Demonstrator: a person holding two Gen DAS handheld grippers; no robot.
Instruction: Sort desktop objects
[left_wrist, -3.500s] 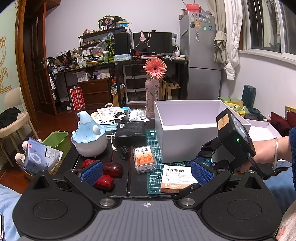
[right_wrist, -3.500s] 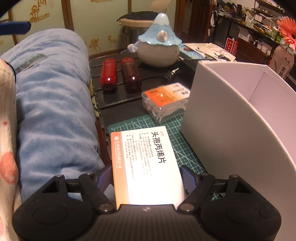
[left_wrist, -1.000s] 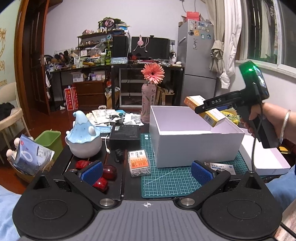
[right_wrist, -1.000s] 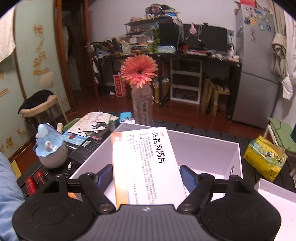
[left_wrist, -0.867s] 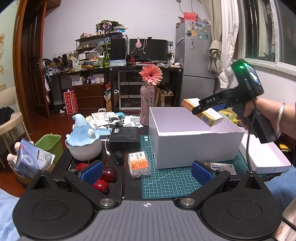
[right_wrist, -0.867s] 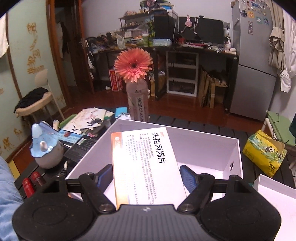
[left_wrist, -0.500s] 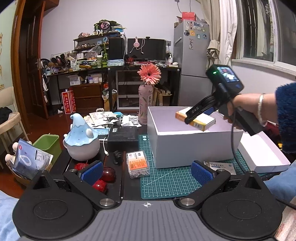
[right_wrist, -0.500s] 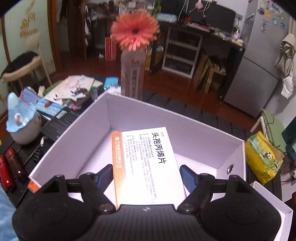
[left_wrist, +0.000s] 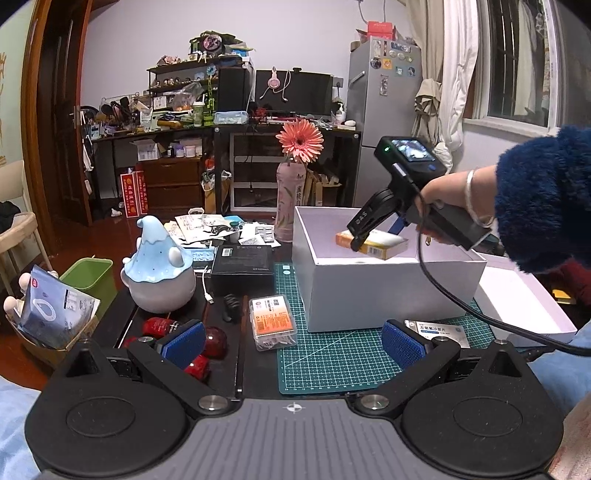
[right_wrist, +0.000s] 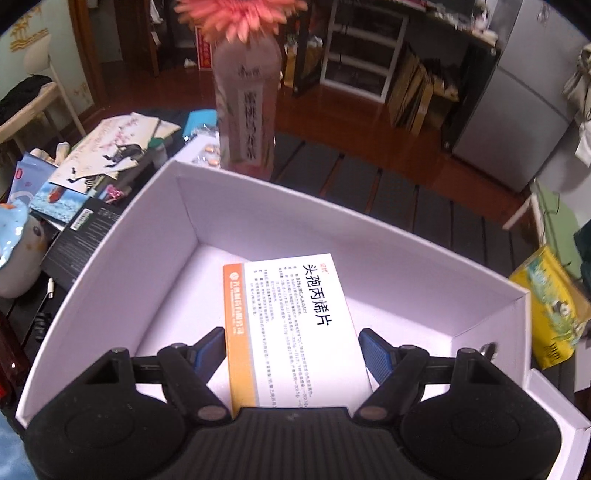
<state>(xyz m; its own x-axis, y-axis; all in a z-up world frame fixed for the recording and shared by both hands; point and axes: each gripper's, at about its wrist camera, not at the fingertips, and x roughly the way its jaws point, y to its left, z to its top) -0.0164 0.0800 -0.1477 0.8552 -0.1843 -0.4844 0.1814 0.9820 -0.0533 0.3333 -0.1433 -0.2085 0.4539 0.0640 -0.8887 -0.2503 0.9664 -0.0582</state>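
Medicine carton (right_wrist: 295, 325), orange-edged, being clenched flat between the blue pads (right_wrist: 375, 354) of the right gripper (right_wrist: 291, 350), jaws angled down over the open white box (left_wrist: 388, 291), carton sitting at rim level above the bare floor of the box. Left gripper (left_wrist: 293, 338) hovering low above the green cutting mat (left_wrist: 332, 354) on the desk (left_wrist: 255, 369), jaws spread and gripping nothing, with a clear pill case (left_wrist: 273, 321) lying just beyond.

The white box's (left_wrist: 388, 284) near wall hides its floor; the flower (right_wrist: 240, 18) is blurred.
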